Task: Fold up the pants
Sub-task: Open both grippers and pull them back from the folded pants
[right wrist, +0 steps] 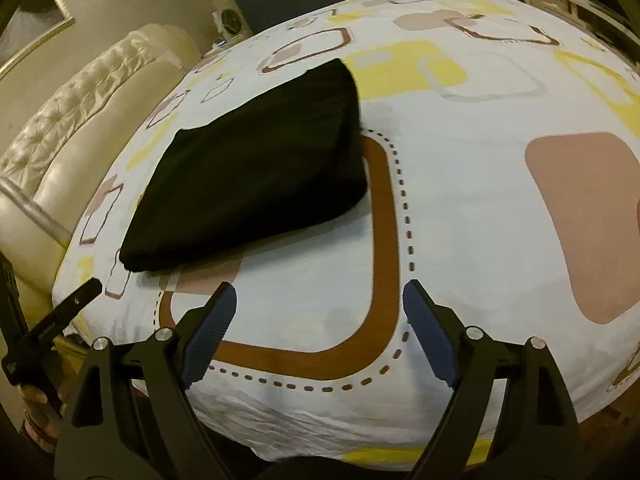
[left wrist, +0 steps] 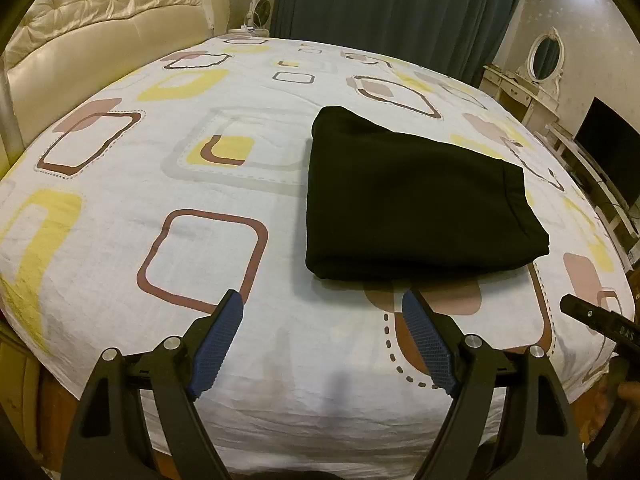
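Note:
Black pants lie folded into a compact rectangle on the patterned bed sheet, right of centre in the left wrist view. They also show in the right wrist view, at upper left. My left gripper is open and empty, held above the sheet a little in front of the pants. My right gripper is open and empty, in front of and to the right of the pants. Part of the right gripper shows at the right edge of the left wrist view.
A cream tufted headboard stands at the far left. A dark curtain hangs behind the bed. A white dressing table with an oval mirror and a dark screen stand at the right.

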### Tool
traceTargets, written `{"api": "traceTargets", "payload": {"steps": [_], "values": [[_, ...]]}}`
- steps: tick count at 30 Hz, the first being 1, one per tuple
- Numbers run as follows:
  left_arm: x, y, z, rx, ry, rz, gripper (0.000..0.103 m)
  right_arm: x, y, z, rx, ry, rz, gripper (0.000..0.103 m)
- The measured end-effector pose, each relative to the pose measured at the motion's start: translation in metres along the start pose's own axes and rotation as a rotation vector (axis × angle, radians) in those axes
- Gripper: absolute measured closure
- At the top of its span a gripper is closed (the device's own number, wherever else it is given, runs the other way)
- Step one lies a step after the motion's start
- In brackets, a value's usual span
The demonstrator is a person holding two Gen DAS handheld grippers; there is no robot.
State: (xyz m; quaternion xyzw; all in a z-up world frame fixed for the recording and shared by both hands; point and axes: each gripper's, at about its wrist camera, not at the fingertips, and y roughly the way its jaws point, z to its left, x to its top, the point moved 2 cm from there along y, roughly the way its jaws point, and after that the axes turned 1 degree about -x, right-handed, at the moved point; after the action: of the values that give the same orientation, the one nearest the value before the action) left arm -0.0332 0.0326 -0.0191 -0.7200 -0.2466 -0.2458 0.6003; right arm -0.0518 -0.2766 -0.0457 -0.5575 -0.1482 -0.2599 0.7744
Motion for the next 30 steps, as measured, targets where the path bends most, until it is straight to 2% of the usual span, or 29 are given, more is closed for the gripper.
{"api": "traceTargets", "payload": {"steps": [7, 19, 30], "values": [[0.0, -0.004, -0.004, 0.02, 0.033, -0.034, 0.021, -0.001, 0.007, 0.008, -0.003, -0.023, 0.016, 0.017], [0.002, -0.005, -0.002, 0.022, 0.017, -0.043, 0.019, -0.001, 0.003, 0.004, -0.028, -0.034, -0.008, 0.017], [0.004, -0.011, -0.012, 0.026, 0.07, -0.06, 0.017, -0.003, 0.003, 0.004, -0.029, -0.041, 0.003, 0.017]]}}
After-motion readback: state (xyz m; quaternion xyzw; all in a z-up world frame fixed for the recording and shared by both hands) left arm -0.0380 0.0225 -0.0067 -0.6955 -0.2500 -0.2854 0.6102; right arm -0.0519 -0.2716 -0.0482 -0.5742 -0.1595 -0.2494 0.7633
